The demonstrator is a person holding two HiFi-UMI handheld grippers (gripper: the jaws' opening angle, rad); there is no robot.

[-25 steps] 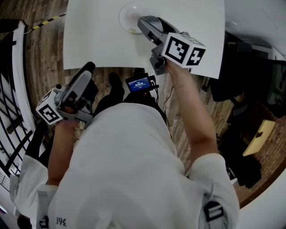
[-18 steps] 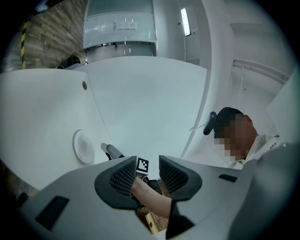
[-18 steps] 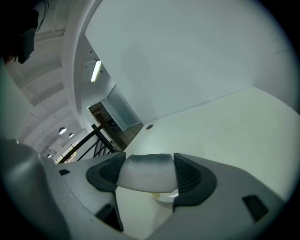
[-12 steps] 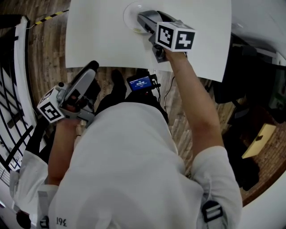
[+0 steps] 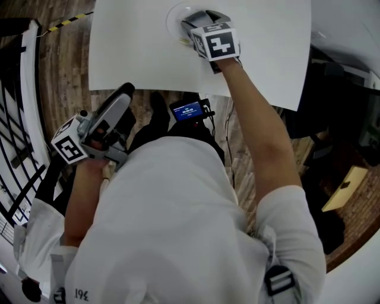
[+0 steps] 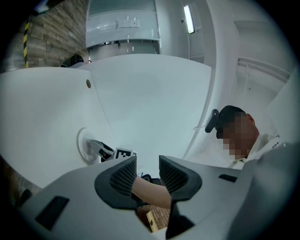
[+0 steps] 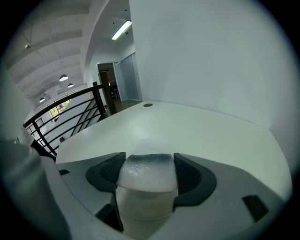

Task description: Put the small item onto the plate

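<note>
A round white plate (image 5: 173, 16) lies near the far edge of the white table (image 5: 130, 47). My right gripper (image 5: 190, 26) reaches over the plate from the right; its marker cube (image 5: 215, 43) hides much of it. In the right gripper view the right gripper (image 7: 147, 165) is shut on a small white item (image 7: 146, 174), a pale rounded piece held between the dark pads. My left gripper (image 5: 123, 92) hangs open off the table's near edge, with nothing between its fingers. In the left gripper view the left gripper (image 6: 147, 168) looks toward the plate (image 6: 83, 145).
A small device with a lit blue screen (image 5: 187, 109) sits below the table's near edge. A black railing (image 5: 18, 136) runs along the left over a wooden floor. A dark chair and a yellow-brown box (image 5: 344, 185) stand at the right.
My right gripper has moved left and farther out with the small item, so it now stands over the plate. The left gripper has hardly moved.
</note>
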